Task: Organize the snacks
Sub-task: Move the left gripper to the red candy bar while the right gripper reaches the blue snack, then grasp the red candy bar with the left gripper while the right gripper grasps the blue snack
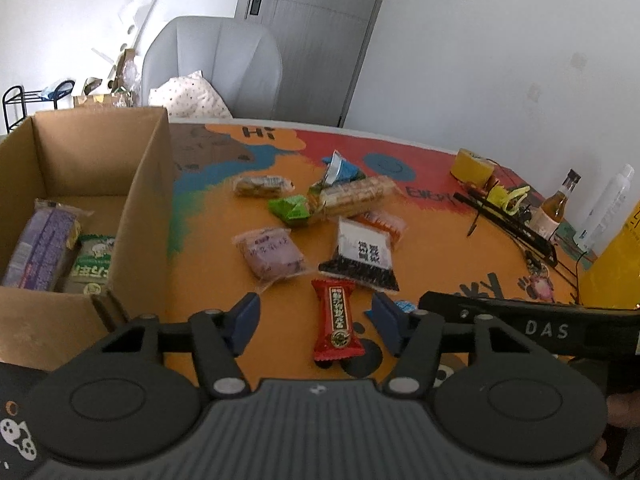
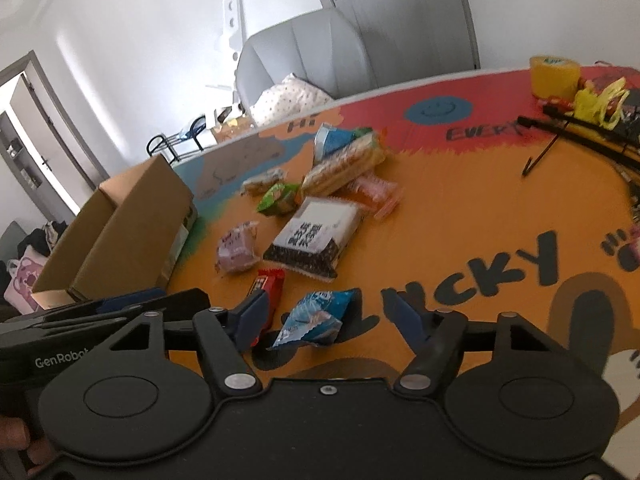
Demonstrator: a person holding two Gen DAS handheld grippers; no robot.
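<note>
Below, red snack bar (image 1: 337, 322) between left tool (image 1: 316, 320) fingers (untouched)

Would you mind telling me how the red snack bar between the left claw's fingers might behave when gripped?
The red snack bar looks small and probably light. Its glossy wrapper may slip. It lies flat on the table, so it likely won't roll.

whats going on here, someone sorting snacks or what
A person is sorting snacks off a colourful table into a cardboard box, which already holds two packets. The left hand-held gripper sits over a red snack bar, jaws apart on either side and not pressing it. The right hand-held gripper frames a blue packet the same way. Nothing is lifted yet; more snacks lie loose mid-table.
</note>
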